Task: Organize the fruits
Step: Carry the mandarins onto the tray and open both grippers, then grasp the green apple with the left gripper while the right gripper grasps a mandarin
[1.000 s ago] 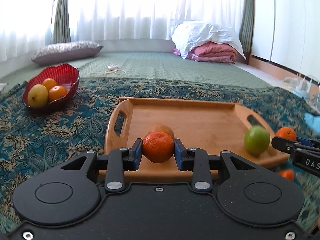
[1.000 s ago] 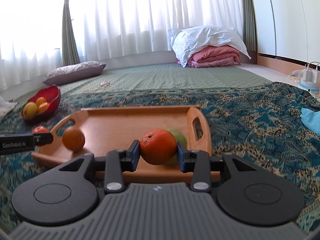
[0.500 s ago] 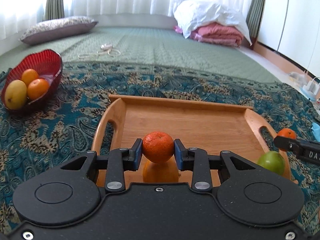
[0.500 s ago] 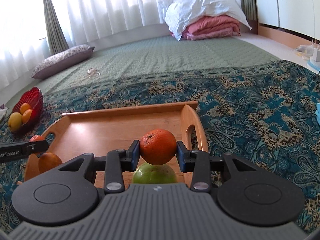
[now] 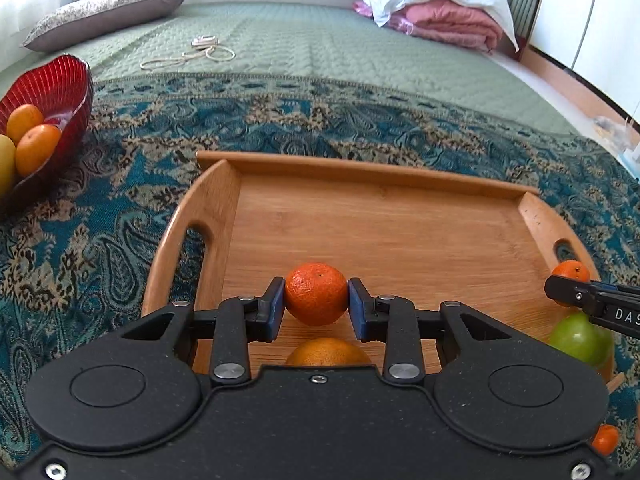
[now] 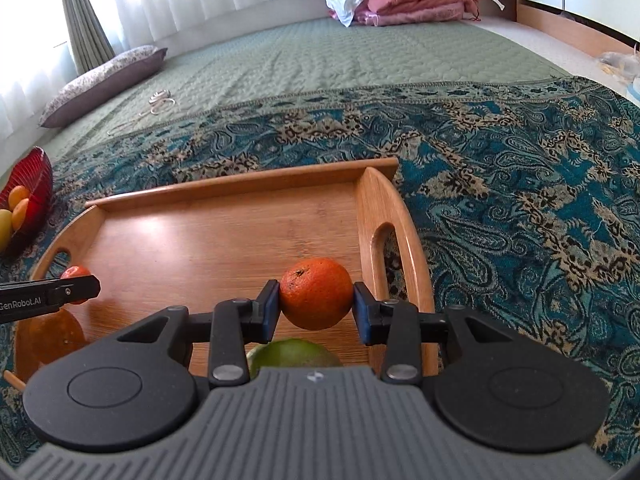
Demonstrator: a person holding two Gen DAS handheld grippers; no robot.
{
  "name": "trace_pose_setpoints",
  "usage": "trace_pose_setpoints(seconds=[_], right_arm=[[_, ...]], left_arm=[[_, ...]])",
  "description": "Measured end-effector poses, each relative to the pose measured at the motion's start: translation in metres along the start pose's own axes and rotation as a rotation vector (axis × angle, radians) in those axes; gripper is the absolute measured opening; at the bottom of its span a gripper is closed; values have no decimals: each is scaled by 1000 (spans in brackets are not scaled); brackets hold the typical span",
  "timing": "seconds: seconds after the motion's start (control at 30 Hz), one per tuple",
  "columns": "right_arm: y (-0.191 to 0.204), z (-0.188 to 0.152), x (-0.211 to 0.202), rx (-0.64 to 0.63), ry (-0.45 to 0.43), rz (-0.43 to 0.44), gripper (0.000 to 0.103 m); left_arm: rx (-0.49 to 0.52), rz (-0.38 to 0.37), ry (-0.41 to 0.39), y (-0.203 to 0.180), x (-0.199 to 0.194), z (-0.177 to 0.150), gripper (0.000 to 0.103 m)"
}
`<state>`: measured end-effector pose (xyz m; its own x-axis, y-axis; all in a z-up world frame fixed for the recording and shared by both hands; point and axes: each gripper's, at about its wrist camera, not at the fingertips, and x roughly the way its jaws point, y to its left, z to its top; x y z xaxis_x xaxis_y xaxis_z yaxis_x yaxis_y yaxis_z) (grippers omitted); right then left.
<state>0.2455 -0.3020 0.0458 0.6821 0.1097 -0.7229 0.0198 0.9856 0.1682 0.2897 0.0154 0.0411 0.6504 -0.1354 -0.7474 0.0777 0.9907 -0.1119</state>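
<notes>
My left gripper [image 5: 316, 304] is shut on a small orange mandarin [image 5: 316, 294], held above the left part of the wooden tray [image 5: 360, 168]. Below it on the tray lies an orange [image 5: 328, 352], partly hidden by the gripper body. My right gripper [image 6: 315, 306] is shut on another mandarin [image 6: 316, 298] above the tray's [image 6: 240, 184] right side, with a green apple [image 6: 294, 354] under it. The apple [image 5: 578, 340] also shows in the left wrist view, as do the right gripper's finger and its mandarin [image 5: 570, 274].
A red glass bowl [image 5: 60, 84] holding oranges and a yellow fruit sits on the patterned cloth [image 5: 120, 208] left of the tray. A loose mandarin [image 5: 604, 438] lies near the tray's right front corner. A pillow, a cord and folded bedding lie on the green mat behind.
Both grippers have moved forward over the tray and tilted further down, each keeping its mandarin. The orange and the apple on the tray now sit under the grippers, close to the cameras.
</notes>
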Motion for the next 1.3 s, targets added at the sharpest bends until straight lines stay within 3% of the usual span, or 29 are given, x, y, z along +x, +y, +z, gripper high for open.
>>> trace_pose_setpoints(seconds=[0.6,0.73,0.83,0.87,1.0,1.17,1.3], right_arm=[[-3,1,11,45,37,3,43],[-3,0,9,52,32,25,53],[-5,-2,4,62,18,48,55],[-6,-2,2,65,11,53,63],[-9,-5,-12,63,-35,84,72],[-12,-11,-34,45,-107,128,87],[-12,-21,-53,19,-159,156,90]], left_arm=[[2,4,9,1,7,-2,32],[-2,1,-3,2,4,-2,32],[3,-5,-24,2,-3,-2,43],[2,-9,-33,2,-6,-2,45],[16,-19,-64,2,-20,-5,51],[47,-28,-124,-1,-44,-16,70],[58,-64,-175,-3,-69,-31,81]])
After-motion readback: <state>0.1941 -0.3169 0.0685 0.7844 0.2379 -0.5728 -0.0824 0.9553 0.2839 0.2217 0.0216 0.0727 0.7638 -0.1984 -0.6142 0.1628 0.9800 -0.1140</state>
